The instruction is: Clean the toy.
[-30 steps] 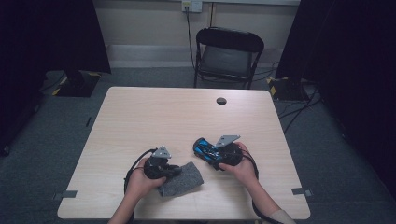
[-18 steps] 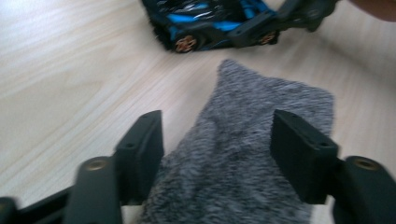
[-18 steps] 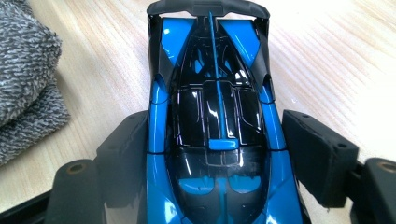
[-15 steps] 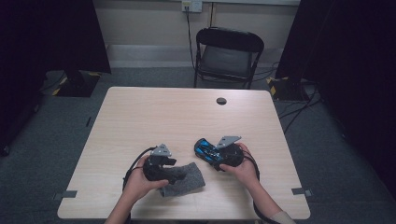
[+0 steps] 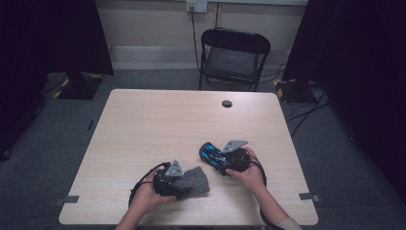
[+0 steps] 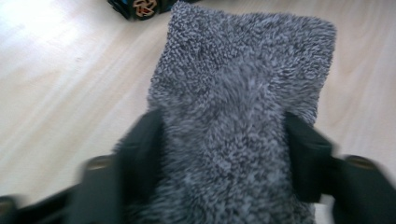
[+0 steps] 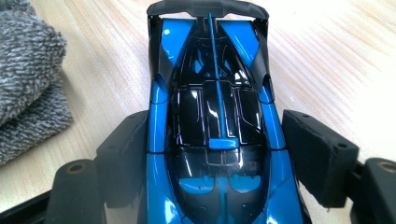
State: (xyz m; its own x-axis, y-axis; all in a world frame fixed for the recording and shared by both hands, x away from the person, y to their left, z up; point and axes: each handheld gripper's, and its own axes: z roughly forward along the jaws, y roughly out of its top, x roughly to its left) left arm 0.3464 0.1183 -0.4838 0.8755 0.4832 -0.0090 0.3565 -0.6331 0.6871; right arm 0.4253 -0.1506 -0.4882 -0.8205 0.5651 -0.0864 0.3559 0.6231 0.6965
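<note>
Since the earlier frames my left claw [image 5: 184, 184] has slid a little along the near edge of the worktop [image 5: 158, 124], its jaws opening and then closing part-way again over the grey fleece cloth [image 6: 243, 93]. In the left gripper view the cloth lies bunched between the two jaws, which meet its sides; motion blur leaves me unsure how firmly they pinch, but I read it as a light grip, gathering the cloth for wiping. My right claw [image 7: 219, 163] has not moved: its jaws stand wide about the blue and black toy racing car [image 7: 212, 116], the left pad against the bodywork, the right one seemingly just clear, bracing the car near the cloth so it can be reached. The car rests on the worktop right of centre, the cloth just left of it. The surface is pale wood laminate with a dark cable grommet [image 5: 227, 103]; beyond stand a black folding chair [image 5: 233, 55], grey carpet [image 5: 72, 129] and dark curtains [image 5: 52, 33].
</note>
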